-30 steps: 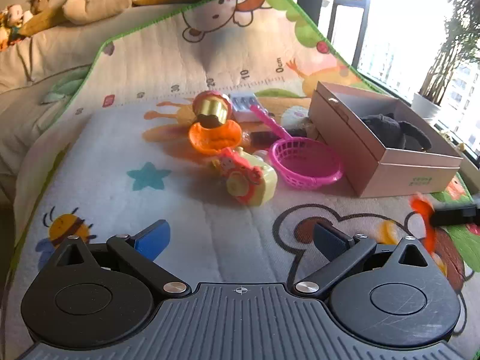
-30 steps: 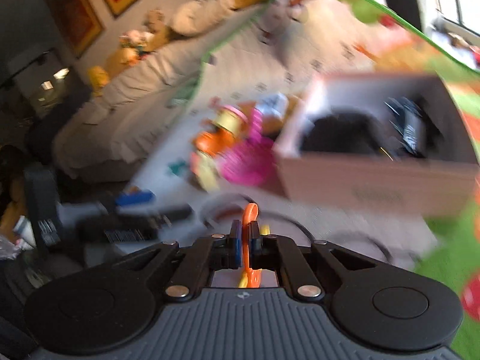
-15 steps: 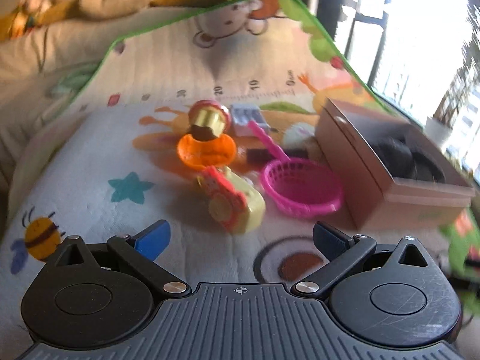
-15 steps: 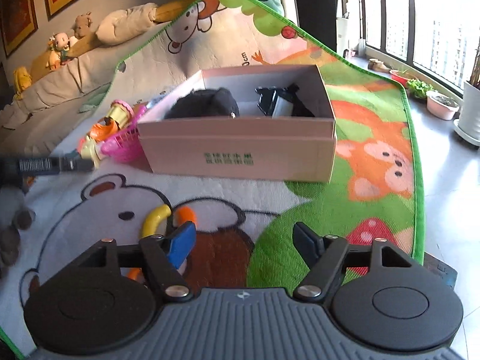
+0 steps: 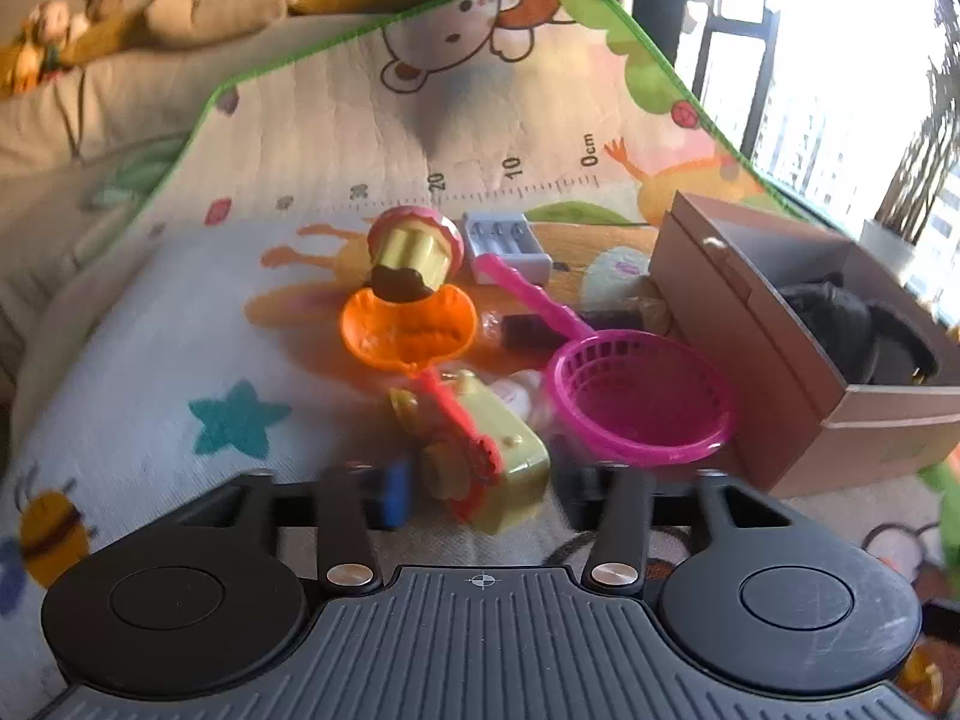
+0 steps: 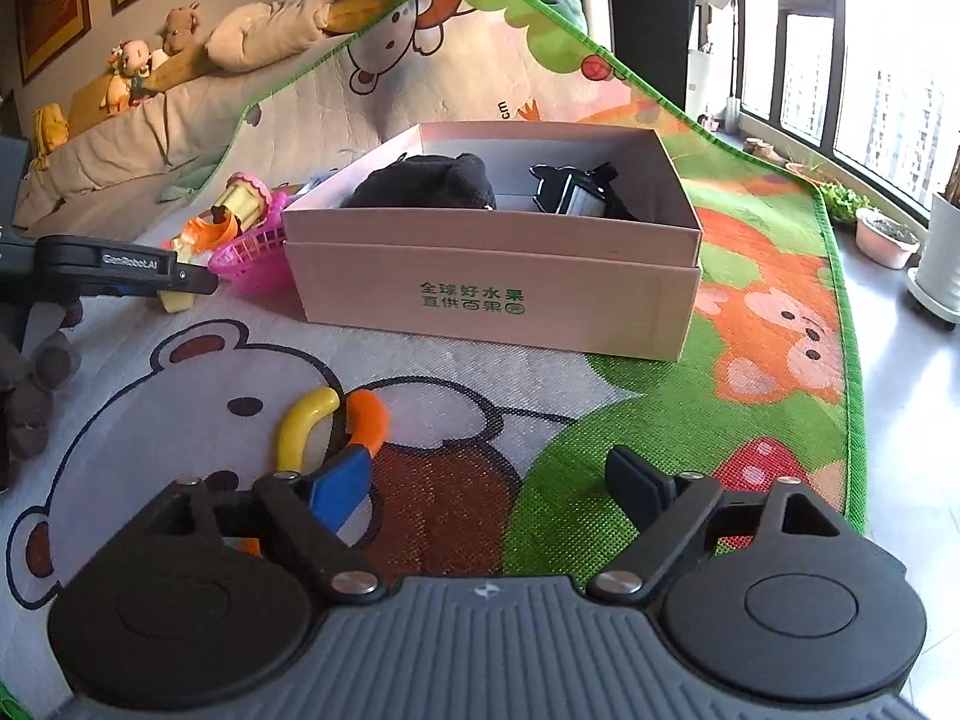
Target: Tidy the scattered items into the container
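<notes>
My left gripper [image 5: 480, 495] is partly closed around the yellow toy [image 5: 486, 450], not yet tight. My right gripper [image 6: 486, 480] is wide open, holding nothing. The box [image 6: 492, 276] waits close by, so the trip is short.

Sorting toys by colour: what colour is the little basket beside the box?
Bright pink basket, clearest in the left wrist view.

Magenta basket [image 5: 642, 405], orange bowl [image 5: 408, 330], pink-tan box [image 6: 492, 282] (green lettering), seemingly yellow-green toy [image 5: 480, 468].
</notes>
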Motion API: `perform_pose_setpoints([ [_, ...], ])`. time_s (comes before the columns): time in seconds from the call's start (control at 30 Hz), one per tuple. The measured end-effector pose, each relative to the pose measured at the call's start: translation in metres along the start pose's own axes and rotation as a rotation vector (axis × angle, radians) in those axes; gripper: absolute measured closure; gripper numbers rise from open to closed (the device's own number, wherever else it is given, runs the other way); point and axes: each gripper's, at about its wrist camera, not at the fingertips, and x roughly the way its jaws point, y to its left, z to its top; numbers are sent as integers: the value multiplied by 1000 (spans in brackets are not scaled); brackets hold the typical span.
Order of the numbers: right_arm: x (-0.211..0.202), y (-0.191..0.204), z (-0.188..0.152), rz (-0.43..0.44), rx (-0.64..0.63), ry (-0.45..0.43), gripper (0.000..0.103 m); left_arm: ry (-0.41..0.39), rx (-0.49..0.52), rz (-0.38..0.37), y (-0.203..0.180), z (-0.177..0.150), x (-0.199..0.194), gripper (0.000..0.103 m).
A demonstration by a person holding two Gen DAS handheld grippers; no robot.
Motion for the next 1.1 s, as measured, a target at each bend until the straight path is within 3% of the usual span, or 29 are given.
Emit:
perform_pose_setpoints([
  [0.1,0,-2,0,7,6,-2,16,-7,65,-20,-1,-2,-9,59],
  [0.17,-1,-1,0,6,5,-2,16,-21,146,-25,-5,-7,-23,72],
  [0.2,-1,0,0,2,1,-1,16,-22,188,-35,-7,-11,-31,73],
  [0.33,-2,2,-1,-10,-13,2,16,0,370,-106,-18,-35,-72,72],
  [0.4,-2,3,-1,-12,-16,3,16,25,412,-139,-20,-49,-87,66],
  [0.53,-2,4,-1,-19,-23,8,13,81,349,-254,-19,-64,-106,34],
  [0.57,-2,5,-1,-20,-24,10,10,82,314,-264,-19,-66,-107,24],
  [0.6,-2,4,-1,-21,-25,11,10,79,270,-268,-19,-66,-107,19],
  [0.73,-3,3,-2,-23,-19,10,9,35,134,-277,-22,-57,-98,17],
  [0.9,-7,-2,-4,-22,10,1,8,47,196,-431,-52,-54,-95,9],
  [0.97,-7,-5,-4,-19,32,-1,7,55,222,-409,-60,-58,-94,9],
  [1.1,-7,-7,-4,-11,48,-1,3,38,195,-236,-62,-61,-88,8],
])
